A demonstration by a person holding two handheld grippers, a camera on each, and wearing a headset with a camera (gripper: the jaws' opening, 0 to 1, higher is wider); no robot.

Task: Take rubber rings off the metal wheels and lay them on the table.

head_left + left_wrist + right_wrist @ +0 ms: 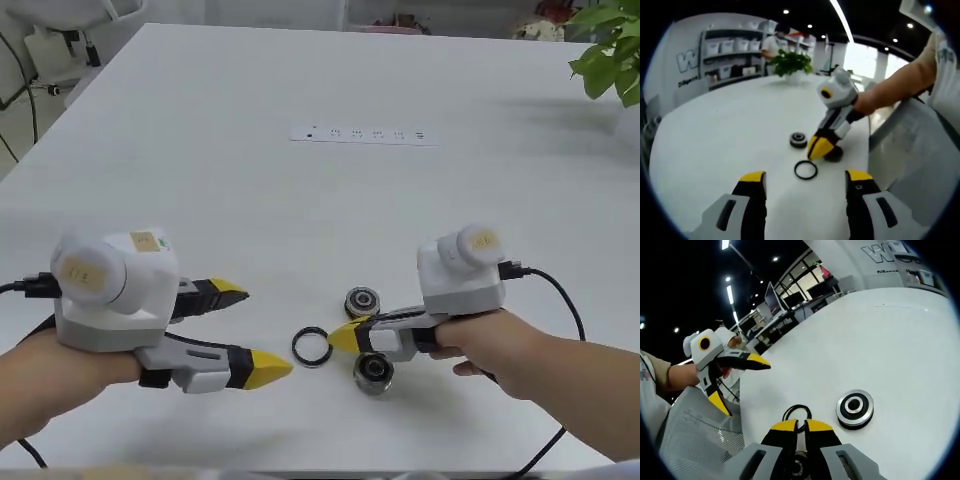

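Left hand-held gripper (248, 330): jaws spread wide, holding nothing, hovering low over the white counter (300, 210) and pointing at the parts.

Loose black rubber ring (312, 346): lies flat on the counter between the two grippers, already off its wheel.

Far metal wheel (362, 301): sits flat just behind the ring; the right gripper view shows a dark band round its rim, so its ring looks to be on.

Near metal wheel (373, 370): sits under the right gripper's body, close to the ring. Can't tell whether it carries a ring.

Right hand-held gripper (345, 337): jaws squeezed together, yellow tip right at the ring's edge. Can't tell if it touches.

Judgement: one ring done, at least one left.

Risks:
- The narrow tip may catch the loose ring on lifting and drag or flick it.
- The gripper body may nudge the near wheel and send it sliding or rolling.
- On the far wheel, a tight ring may make the wheel slip from a poor pinch.
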